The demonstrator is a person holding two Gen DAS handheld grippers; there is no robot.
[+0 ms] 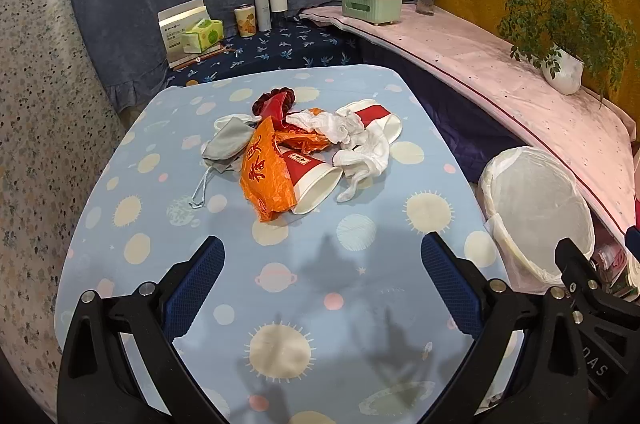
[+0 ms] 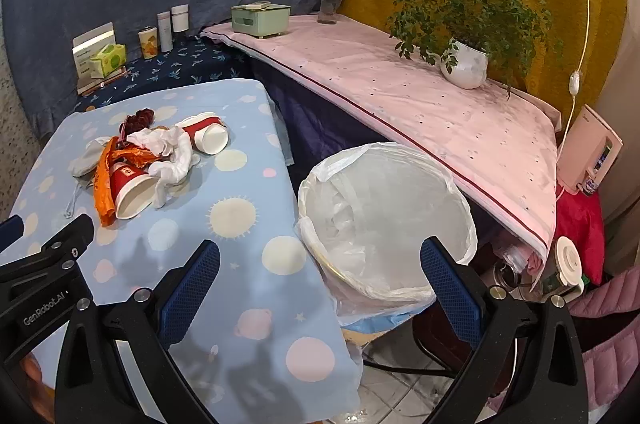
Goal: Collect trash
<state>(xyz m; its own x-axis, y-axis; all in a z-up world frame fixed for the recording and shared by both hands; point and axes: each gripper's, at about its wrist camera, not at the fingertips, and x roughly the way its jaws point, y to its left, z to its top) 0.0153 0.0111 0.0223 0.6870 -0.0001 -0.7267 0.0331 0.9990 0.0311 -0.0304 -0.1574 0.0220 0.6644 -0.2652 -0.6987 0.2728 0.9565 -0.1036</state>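
A heap of trash lies on the blue dotted table (image 1: 160, 224): an orange plastic bag (image 1: 262, 170), a tipped red paper cup (image 1: 314, 182), a second red cup (image 1: 374, 116), crumpled white tissue (image 1: 360, 144), a grey face mask (image 1: 226, 144) and a dark red wrapper (image 1: 274, 100). My left gripper (image 1: 322, 288) is open and empty above the table's near half, short of the heap. My right gripper (image 2: 320, 288) is open and empty over the table's right edge, beside the white-lined trash bin (image 2: 384, 224). The heap also shows in the right wrist view, around the near red cup (image 2: 132, 188).
The bin (image 1: 536, 208) stands off the table's right side. Behind it runs a pink-covered shelf (image 2: 400, 96) with a potted plant (image 2: 466, 64), a green box (image 2: 260, 18) and a flower vase (image 2: 330, 0). Tissue packs and cans (image 1: 248, 20) stand at the back.
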